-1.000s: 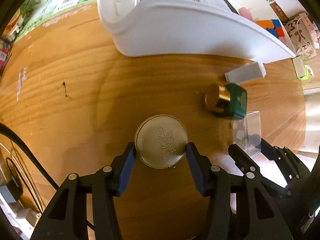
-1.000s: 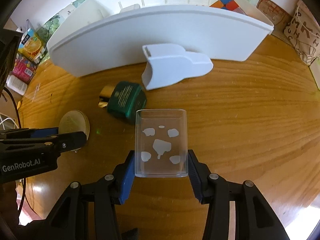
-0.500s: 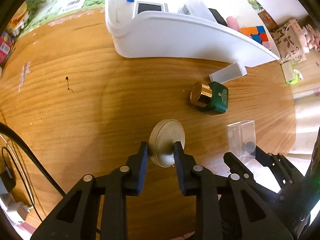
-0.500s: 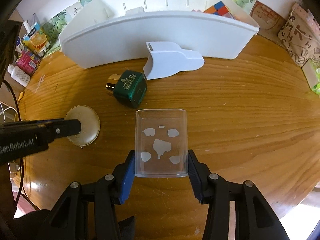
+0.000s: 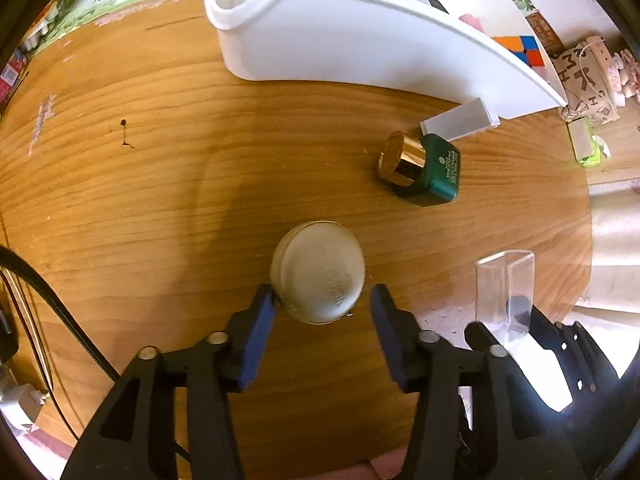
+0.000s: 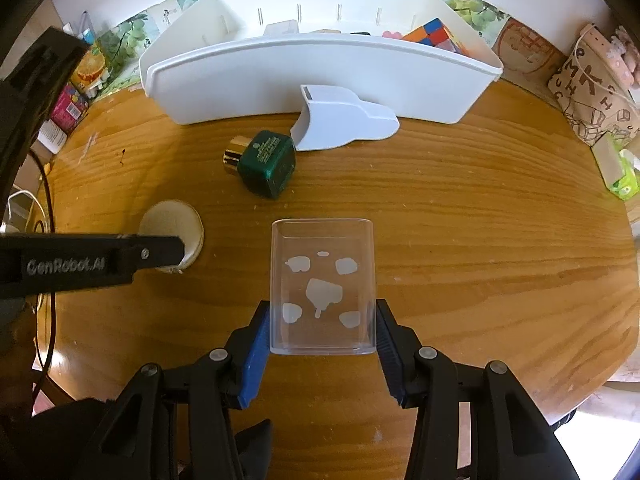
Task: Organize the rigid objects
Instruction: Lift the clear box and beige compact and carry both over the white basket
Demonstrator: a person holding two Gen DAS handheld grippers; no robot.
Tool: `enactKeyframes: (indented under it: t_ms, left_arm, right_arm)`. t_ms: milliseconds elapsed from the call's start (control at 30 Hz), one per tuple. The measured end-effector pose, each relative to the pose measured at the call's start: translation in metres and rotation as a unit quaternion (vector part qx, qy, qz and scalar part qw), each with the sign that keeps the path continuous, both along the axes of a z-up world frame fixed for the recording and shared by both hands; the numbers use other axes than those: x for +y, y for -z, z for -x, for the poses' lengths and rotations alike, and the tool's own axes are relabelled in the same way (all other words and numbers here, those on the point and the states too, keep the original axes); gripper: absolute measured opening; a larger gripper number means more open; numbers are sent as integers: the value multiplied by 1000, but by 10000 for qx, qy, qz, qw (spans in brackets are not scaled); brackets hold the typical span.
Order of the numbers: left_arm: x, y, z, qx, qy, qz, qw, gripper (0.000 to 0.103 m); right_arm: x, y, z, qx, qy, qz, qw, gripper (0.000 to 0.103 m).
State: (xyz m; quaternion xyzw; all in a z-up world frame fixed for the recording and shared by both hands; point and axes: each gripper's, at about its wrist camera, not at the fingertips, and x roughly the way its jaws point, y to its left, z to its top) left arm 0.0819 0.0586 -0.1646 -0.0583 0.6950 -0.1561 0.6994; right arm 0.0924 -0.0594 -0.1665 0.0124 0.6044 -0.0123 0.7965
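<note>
A round cream tin lies on the wooden table, just ahead of my left gripper. Its jaws are opening; the left pad sits at the tin's rim and the right pad stands clear of it. In the right wrist view the same tin shows partly under the left gripper. My right gripper is shut on a clear plastic box with white marks, held above the table. The box also shows at the right of the left wrist view.
A long white bin holding a colour cube and other items stands at the back. In front of it lie a white scoop-shaped piece and a green bottle with a gold cap. Cables hang off the left edge.
Half a second ago the left jaws pinched the tin on edge; now they have spread and the tin lies flat again. The right gripper has lifted slightly with the clear box.
</note>
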Motion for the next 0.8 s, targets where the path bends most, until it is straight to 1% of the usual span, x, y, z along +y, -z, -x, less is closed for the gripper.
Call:
enactKeyframes:
  t_ms: [67,200,367,533,633,667,733,767,800]
  left_arm:
    - [-3,2,0,3,43,-75,10000,73]
    - [-23,8,4,22,170,-227,9996,79]
    - [-37,17,2,129,267,-538,9981,80]
    - [-62,22,-4,77,272,-739,9969,80]
    - [-67,25,-8,65,237,-854,9960,77]
    - [-71,27,-10,51,226,-897,9957,75]
    - [-69,25,-13,-17,198,-1017,9946,67]
    - [-64,23,-13,-48,186,-1080,9940,61]
    - [-58,23,-14,-81,175,-1132,9934,58]
  right_arm:
    - [-4,-1,4,-16,29,24,10000,49]
    - [-19,-6,14,-58,186,45,9998,49]
    - [-32,-10,19,-110,369,54,9992,49]
    - [-44,-14,20,-149,473,68,9987,49]
    - [-47,-14,20,-147,487,68,9987,49]
    - [-47,-14,20,-141,472,54,9988,49]
    - [-47,-13,20,-133,434,24,9990,49]
    - [-47,-13,20,-132,414,16,9991,49]
    - [-46,-13,19,-131,386,21,9992,49]
